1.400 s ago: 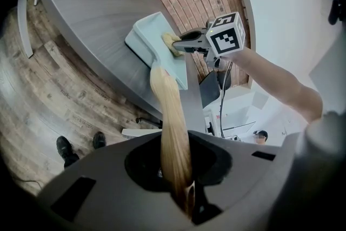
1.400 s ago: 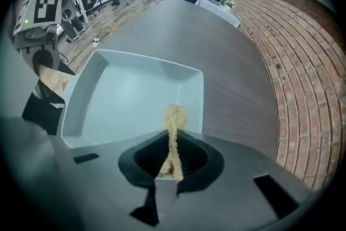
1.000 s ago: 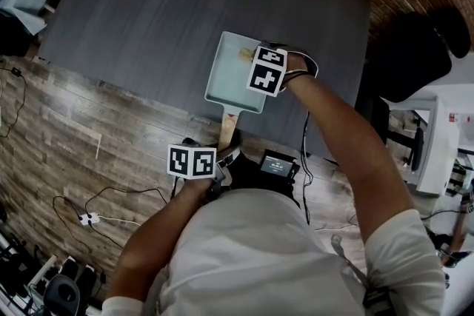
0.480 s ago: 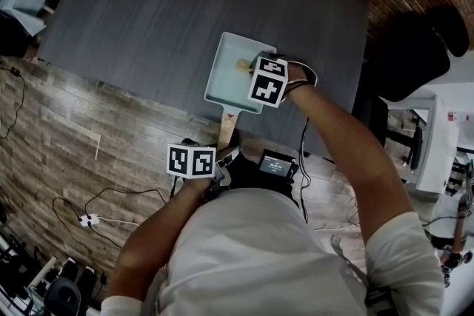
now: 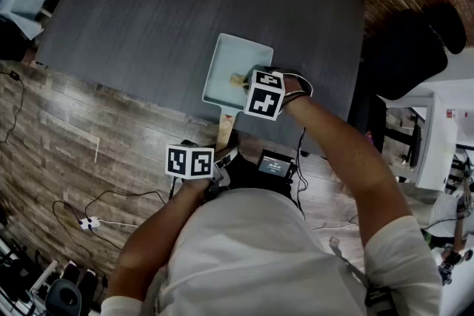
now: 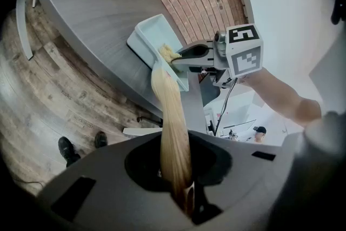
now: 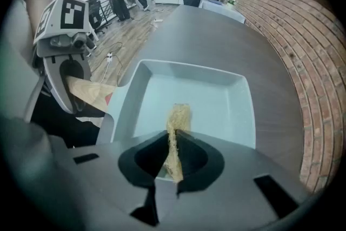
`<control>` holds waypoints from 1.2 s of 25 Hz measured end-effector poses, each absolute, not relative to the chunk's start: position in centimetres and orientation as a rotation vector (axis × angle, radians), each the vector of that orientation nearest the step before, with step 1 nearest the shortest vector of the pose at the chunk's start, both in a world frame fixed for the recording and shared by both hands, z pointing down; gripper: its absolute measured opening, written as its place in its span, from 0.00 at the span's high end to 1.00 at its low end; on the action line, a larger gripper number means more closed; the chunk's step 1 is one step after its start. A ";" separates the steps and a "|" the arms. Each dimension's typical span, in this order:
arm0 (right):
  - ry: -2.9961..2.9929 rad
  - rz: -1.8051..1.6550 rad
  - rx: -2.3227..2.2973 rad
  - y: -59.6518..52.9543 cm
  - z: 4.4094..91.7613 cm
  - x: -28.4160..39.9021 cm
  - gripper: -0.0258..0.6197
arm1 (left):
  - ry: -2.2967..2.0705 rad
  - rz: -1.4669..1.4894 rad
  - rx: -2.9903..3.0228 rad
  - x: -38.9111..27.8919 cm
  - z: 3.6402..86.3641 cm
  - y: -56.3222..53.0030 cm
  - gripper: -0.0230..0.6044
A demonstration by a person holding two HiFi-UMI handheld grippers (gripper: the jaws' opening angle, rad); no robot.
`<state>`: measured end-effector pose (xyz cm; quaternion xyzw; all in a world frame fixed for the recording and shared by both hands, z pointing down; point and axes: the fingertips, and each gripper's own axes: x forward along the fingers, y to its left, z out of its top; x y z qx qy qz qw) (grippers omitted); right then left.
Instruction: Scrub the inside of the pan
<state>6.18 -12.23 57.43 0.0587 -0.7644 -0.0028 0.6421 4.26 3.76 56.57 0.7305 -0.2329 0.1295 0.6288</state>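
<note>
The pale blue rectangular pan [image 5: 224, 64] sits at the centre of the head view, on the dark grey table [image 5: 170, 4] near its lower edge. Its wooden handle [image 5: 225, 131] pokes out over that edge towards the person. The left gripper [image 6: 183, 197] is clamped on the handle's near end, with the jaws squeezed tight onto the wood, as its own view shows. The right gripper [image 7: 172, 162] points steeply down over the lower right part of the pan and pinches a tan fibrous scrub pad [image 7: 178, 115]. The pad's free end rests on the pan's floor, roughly midway across and towards the near wall. The pan looks thin-walled and rigid, probably light, and its smooth coating would likely let it skate on the tabletop under sideways scrubbing. The handle is therefore the sensible place to hold it, since the wood gives the jaws some bite and the length gives leverage against twisting. The pad looks soft and springy and will bend rather than push back. It is best pinched across its upper part, leaving the lower end to splay flat against the floor and into the corners.
</note>
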 end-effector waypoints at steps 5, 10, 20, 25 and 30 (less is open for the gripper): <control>-1.767 0.098 0.107 -10.9 57.4 5.7 0.88 | -0.532 0.295 1.676 4.3 56.6 3.7 0.87; -1.772 0.165 0.054 -9.4 57.2 5.3 0.88 | -0.527 0.303 1.678 4.3 56.5 3.7 0.87; -1.745 0.371 -0.081 -7.0 57.2 4.8 0.89 | -0.521 0.307 1.675 4.3 56.5 3.8 0.87; -1.755 0.420 -0.132 -6.8 56.9 4.7 0.89 | -0.501 0.297 1.681 4.5 56.4 4.0 0.87; -1.762 0.446 -0.140 -6.9 56.7 4.6 0.89 | -0.463 0.291 1.718 4.8 55.8 4.1 0.80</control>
